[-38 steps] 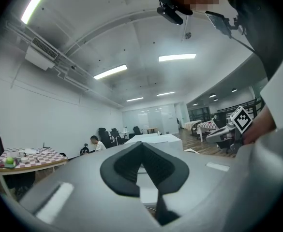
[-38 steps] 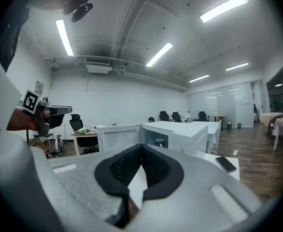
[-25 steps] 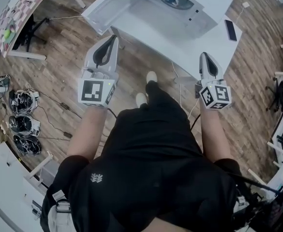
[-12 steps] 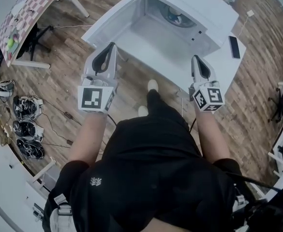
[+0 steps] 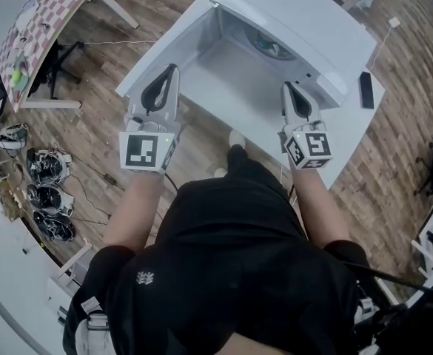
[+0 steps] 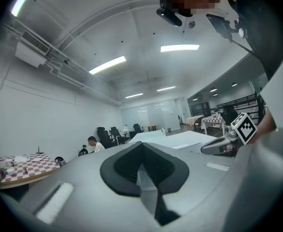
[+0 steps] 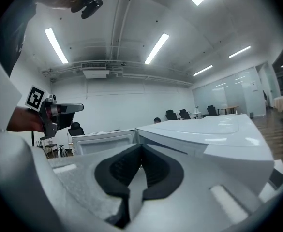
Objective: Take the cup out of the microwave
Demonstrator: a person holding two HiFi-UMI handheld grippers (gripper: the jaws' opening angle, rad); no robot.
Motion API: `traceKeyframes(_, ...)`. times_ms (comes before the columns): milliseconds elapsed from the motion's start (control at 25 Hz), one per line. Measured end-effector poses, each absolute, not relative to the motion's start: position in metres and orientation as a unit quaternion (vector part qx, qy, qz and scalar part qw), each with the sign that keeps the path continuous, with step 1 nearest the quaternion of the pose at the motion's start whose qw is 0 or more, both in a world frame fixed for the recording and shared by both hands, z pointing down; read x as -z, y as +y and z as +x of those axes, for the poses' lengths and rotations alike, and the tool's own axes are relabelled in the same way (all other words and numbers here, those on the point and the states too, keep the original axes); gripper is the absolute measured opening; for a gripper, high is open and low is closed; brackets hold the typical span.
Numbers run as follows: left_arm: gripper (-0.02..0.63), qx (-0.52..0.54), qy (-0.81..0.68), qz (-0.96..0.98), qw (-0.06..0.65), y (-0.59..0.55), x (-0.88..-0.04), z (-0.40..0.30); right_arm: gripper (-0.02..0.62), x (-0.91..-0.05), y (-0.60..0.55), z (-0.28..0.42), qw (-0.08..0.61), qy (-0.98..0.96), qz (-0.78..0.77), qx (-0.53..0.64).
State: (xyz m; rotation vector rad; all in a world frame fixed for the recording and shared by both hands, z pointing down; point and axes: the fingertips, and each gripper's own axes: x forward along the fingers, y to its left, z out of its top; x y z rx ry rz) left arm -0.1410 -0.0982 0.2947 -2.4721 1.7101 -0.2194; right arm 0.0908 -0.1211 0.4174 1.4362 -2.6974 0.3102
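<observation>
Left gripper (image 5: pixel 172 71): your jaws are pressed together, empty, near the open door (image 5: pixel 179 35).
Right gripper (image 5: pixel 285 87): jaws pressed together, empty, before the microwave (image 5: pixel 305 17).
Cup (image 5: pixel 272 48): dim round shape inside the cavity; you cannot tell its axis or facing.

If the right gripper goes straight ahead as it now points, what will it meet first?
The right gripper would most likely meet the front of the white box-shaped microwave, near the right edge of its open cavity; depth is unclear.
</observation>
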Motion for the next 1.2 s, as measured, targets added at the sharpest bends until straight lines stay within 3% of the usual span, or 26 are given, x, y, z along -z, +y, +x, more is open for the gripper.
traceKeyframes(560,0.006,0.088,0.548,-0.83,0.048,-0.159,-0.317,-0.12,0.002,-0.437,-0.172,0.061,0.053,-0.885,0.451,-0.101)
traceKeyframes(1200,0.006,0.075,0.428,-0.9,0.043,-0.217,-0.394,-0.091,0.002,-0.487,-0.219,0.059,0.078,-0.812,0.573,-0.078)
